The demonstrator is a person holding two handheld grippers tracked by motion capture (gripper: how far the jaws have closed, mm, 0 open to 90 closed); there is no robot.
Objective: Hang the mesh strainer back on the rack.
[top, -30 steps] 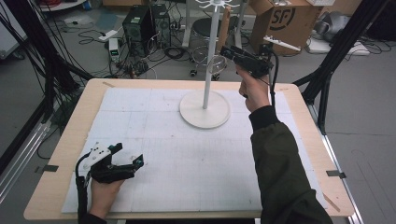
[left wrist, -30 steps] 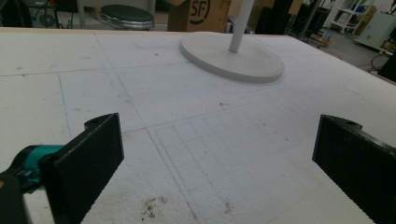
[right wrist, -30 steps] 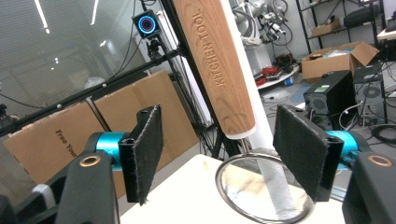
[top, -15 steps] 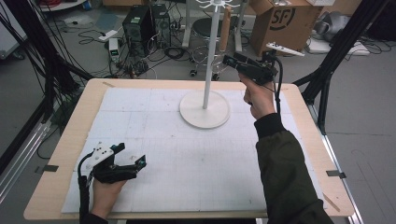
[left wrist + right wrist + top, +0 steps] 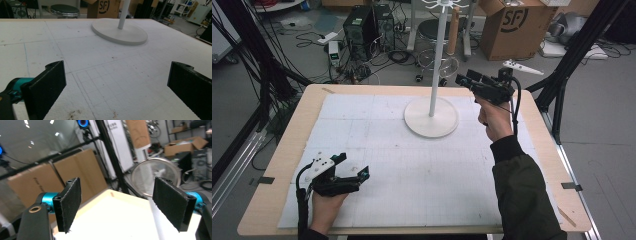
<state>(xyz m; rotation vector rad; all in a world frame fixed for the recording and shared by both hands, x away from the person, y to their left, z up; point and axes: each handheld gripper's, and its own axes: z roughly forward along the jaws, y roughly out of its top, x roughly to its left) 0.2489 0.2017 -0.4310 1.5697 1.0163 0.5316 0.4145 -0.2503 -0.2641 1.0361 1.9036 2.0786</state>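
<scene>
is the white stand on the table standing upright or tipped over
Upright. In the high view the white stand has its round base flat on the table and its pole rising straight up; the left gripper view shows the base lying flat too.

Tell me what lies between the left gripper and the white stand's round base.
Nothing: in the high view, only bare gridded white mat separates the left gripper from the stand's round base. The left gripper view shows the same bare stretch.
</scene>
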